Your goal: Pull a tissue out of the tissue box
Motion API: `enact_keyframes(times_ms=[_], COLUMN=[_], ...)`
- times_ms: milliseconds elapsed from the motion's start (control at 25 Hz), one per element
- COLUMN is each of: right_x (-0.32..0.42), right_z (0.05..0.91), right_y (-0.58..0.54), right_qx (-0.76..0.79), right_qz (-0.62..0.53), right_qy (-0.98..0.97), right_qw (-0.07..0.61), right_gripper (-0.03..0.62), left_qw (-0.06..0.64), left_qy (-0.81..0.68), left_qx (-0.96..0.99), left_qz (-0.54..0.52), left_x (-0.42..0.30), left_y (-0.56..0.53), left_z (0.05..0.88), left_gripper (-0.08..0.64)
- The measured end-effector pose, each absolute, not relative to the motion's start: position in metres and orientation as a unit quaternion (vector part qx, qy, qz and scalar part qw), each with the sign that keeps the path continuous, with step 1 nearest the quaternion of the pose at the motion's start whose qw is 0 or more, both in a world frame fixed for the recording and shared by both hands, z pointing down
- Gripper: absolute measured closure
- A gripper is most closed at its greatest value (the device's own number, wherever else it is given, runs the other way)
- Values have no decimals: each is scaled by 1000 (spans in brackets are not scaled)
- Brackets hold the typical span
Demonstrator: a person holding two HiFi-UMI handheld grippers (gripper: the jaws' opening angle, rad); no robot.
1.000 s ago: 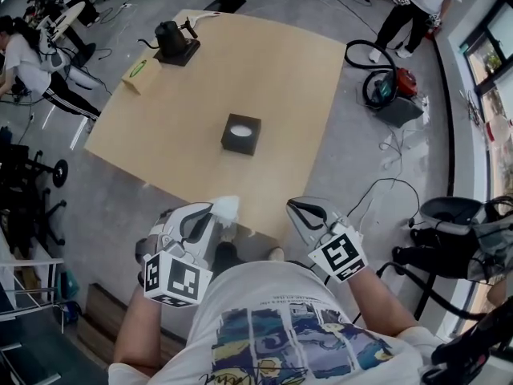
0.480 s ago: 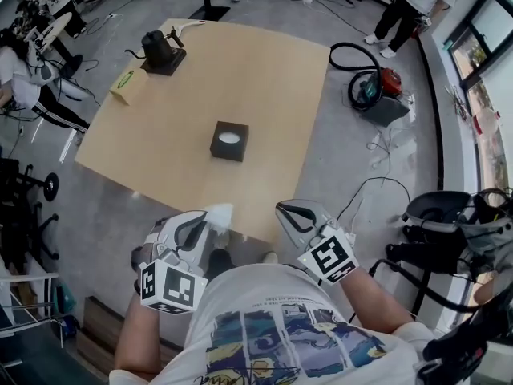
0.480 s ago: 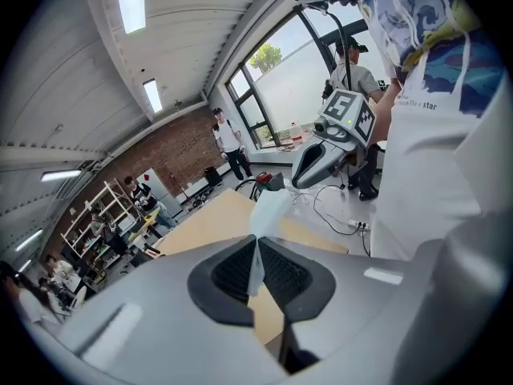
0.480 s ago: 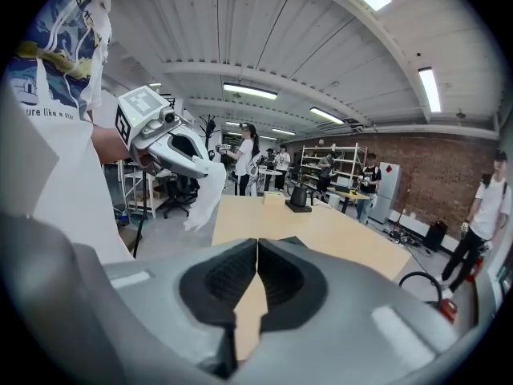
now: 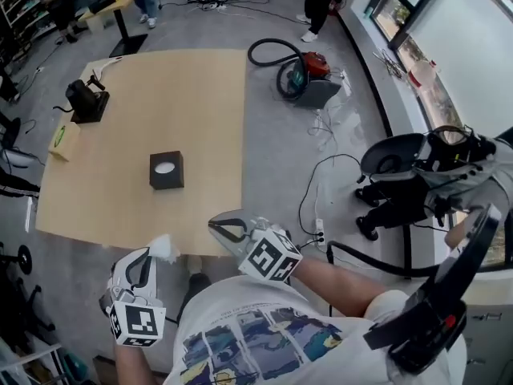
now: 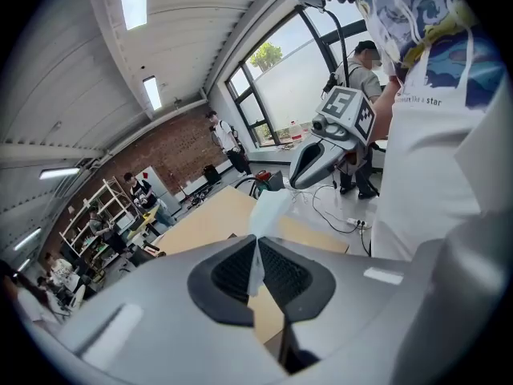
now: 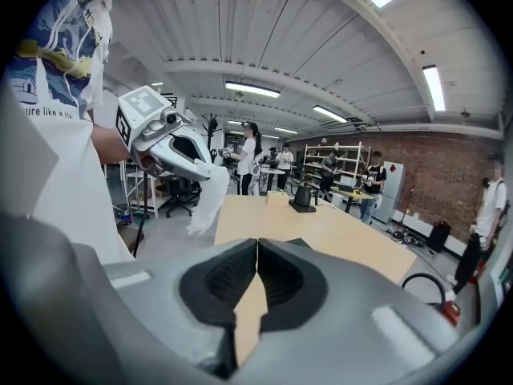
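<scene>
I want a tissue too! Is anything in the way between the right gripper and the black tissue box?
Nothing visible is. Only bare table lies between the right gripper, shut and empty, and the tissue box. The left gripper, off to the side, pinches a tissue.

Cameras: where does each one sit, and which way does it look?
Head view: on the person's head, looking steeply down at the table, tissue box, left gripper, right gripper and the person's shirt.
Left gripper view: on the left gripper, looking along its shut jaws pinching the tissue; shirt at right.
Right gripper view: on the right gripper, looking along its shut, empty jaws across the table; shirt at left.
Shared: each gripper view shows the other gripper; all three show the tissue.
</scene>
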State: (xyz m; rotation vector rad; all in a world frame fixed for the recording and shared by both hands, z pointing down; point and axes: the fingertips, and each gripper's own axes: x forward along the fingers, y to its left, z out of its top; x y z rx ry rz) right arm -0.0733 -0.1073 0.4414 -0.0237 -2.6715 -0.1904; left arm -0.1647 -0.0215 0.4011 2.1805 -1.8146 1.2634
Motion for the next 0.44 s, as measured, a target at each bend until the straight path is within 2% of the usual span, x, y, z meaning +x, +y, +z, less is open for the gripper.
enact_keyframes(times_ms=[440], right_x=[-91], right_z=[447], right_y=[-112], right_qx=[-5], right_qz=[-70], right_qy=[-969], right_qw=[236], right_gripper=[588], left_qw=[14], left_qy=[-576], left_qx=[708], left_qz=[408], left_x=[-184], left_y=[-31], left_z=[405], left_gripper=[555])
